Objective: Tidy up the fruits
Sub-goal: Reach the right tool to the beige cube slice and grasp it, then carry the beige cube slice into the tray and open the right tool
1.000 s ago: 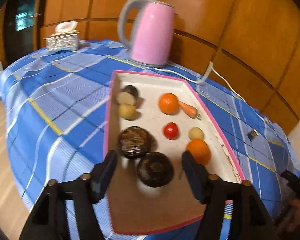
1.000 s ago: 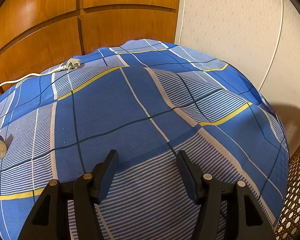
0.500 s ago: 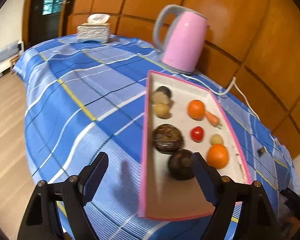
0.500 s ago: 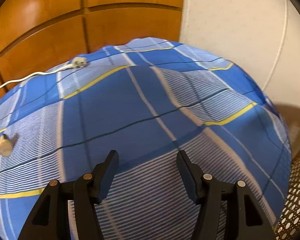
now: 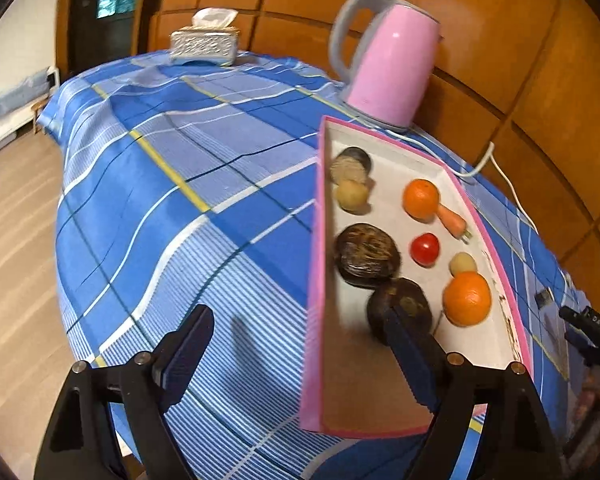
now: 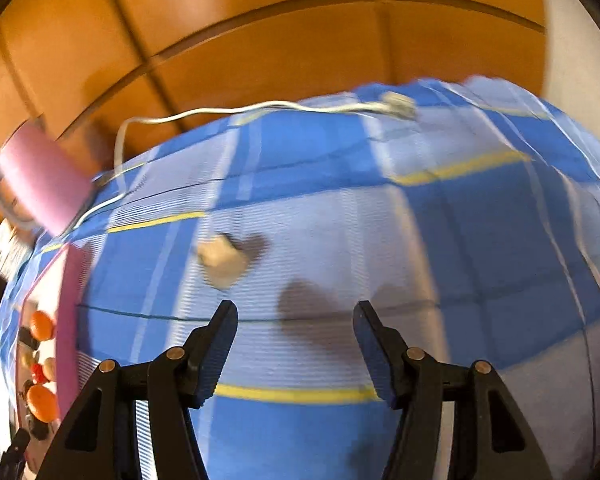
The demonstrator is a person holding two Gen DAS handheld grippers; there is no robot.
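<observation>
Fruits lay loose in the pink-rimmed tray [image 5: 315, 240] on the blue plaid tablecloth [image 5: 172, 208]. Far orange [image 5: 421, 198] touched a small carrot [image 5: 453, 221]; near orange [image 5: 467, 298] sat just beside a small pale round fruit [image 5: 463, 262], with a red tomato [image 5: 425, 249] near both. Along the tray's left wall: two dark brown fruits [image 5: 367, 255] [image 5: 400, 307] touching each other, then a tan round fruit [image 5: 352, 196] and a cut dark fruit [image 5: 350, 165] farther back.

Left gripper [image 5: 300, 354] hovered above the tray's near left corner, jaws wide apart, empty; its right finger overlapped the nearer dark fruit in view, contact not determinable. Right gripper [image 6: 295, 350] was poised over bare cloth right of the tray, jaws apart, empty; view motion-blurred.

Pink kettle [image 5: 388, 65] stood just behind the tray, white cord [image 6: 236, 111] trailing along the cloth. A beige lump [image 6: 222, 259], unidentifiable, lay ahead of the right gripper. Tissue box [image 5: 204, 42] at the far table edge.
</observation>
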